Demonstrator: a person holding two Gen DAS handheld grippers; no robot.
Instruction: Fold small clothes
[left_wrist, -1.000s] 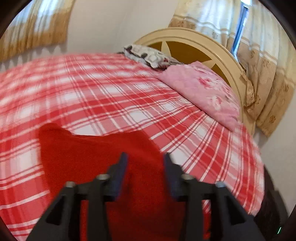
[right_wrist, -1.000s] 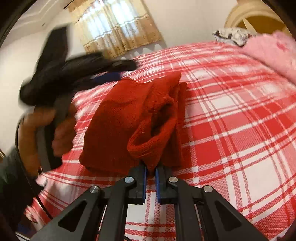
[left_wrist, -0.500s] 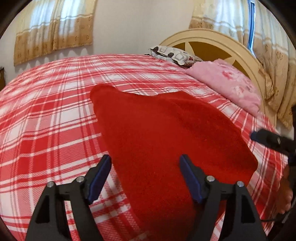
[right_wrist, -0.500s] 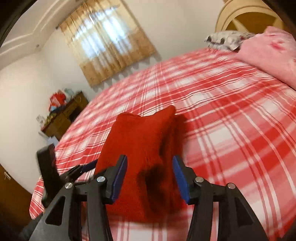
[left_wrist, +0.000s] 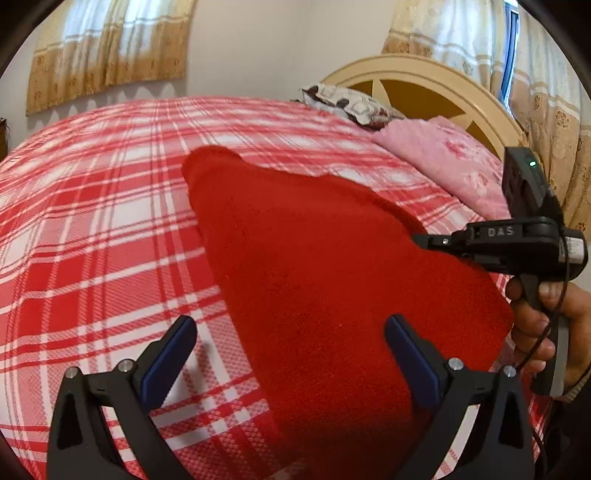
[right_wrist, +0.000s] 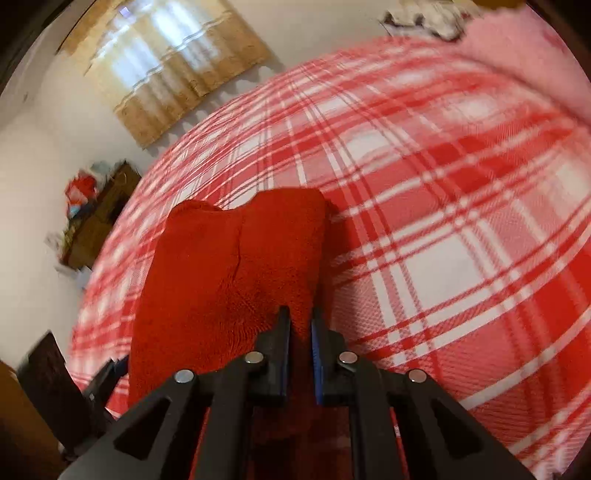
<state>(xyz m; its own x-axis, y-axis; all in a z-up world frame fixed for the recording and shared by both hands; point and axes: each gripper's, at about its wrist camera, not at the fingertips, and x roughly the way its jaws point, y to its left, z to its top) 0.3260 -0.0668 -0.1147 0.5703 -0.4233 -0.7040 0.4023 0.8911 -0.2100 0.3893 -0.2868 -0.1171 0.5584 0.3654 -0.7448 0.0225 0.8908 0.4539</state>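
Red knitted fabric, fuzzy and matte, forms the garment (left_wrist: 332, 277) that lies folded on the checked bedspread (left_wrist: 92, 221), a thin woven cloth of red and white plaid stretched smooth over the mattress. Left wrist view: the garment tapers from a broad near end to a narrow rounded far end. The left gripper (left_wrist: 291, 354), black plastic with blue pads on its inner faces, has just been opening and its jaws now stand wide apart, one pad over the plaid, the other over the knit, neither pressing on it. At right, the right hand (left_wrist: 539, 317) grips the handle of the other black tool at the garment's edge. Behind lie a pink floral pillow (left_wrist: 443, 162), a patterned grey pillow (left_wrist: 347, 103) and a curved cream headboard (left_wrist: 424, 74) with ochre panels; tan curtains (left_wrist: 107, 48) hang in soft pleats. Right wrist view, blurred: the garment (right_wrist: 229, 277) shows two rounded lobes at its far end and a seam-like crease down the middle. The right gripper (right_wrist: 299, 325) has just been closing; its jaws are nearly together with a fold of the red knit pinched between the pads at the garment's near right edge. A dark wooden cabinet (right_wrist: 99, 218) stands by the wall, bearing indistinct coloured items.
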